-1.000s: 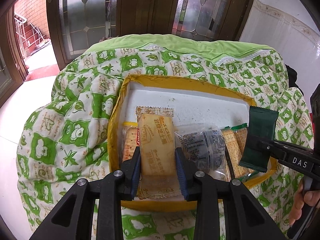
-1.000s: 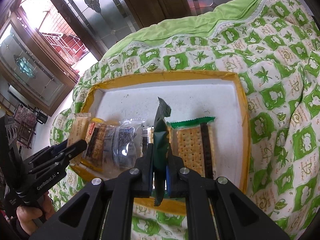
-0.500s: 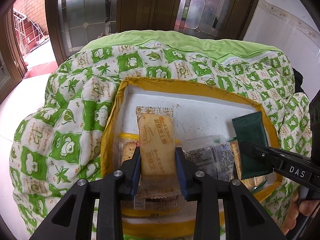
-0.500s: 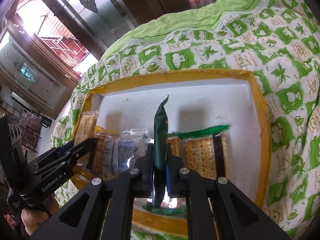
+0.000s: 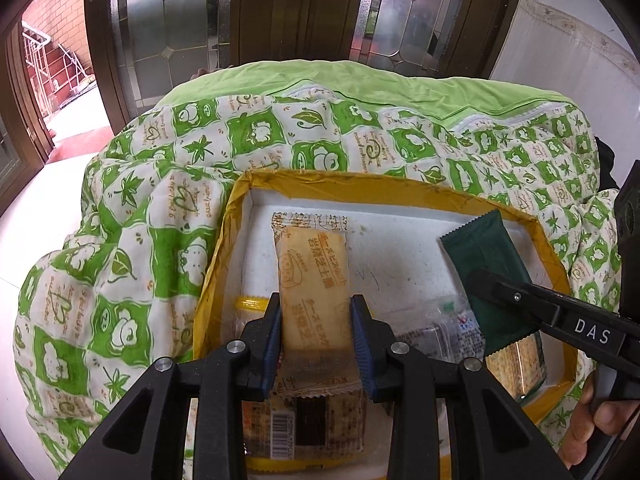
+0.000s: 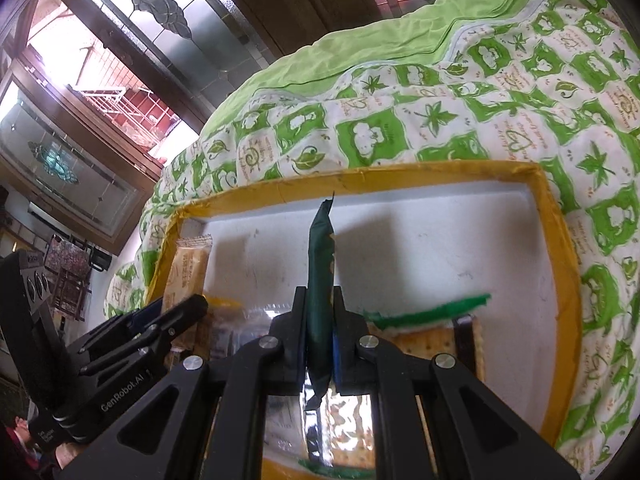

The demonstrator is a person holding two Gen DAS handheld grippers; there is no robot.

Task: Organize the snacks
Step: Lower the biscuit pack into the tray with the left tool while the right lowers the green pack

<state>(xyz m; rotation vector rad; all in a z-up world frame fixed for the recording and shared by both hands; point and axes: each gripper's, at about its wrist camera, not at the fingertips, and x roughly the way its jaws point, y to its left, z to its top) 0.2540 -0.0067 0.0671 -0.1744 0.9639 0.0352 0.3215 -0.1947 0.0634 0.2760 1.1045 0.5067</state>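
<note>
left tool [image 5: 316, 340] clamped on cheese cracker [image 5: 314, 280] | right tool [image 6: 320, 344] clamped on green packet [image 6: 320, 264] | both over tray [image 5: 360, 190] | advice: lower flat into bare floor, avoid overlap, then release

A green-and-white patterned quilt [image 5: 132, 248] is lying bunched over a rounded surface, its plain green edge [image 6: 360, 56] folding along the far side, while dark wooden doors with leaded glass panels [image 5: 168, 28] are standing behind and daylight is falling on a brick wall [image 5: 52, 16] outside.
</note>
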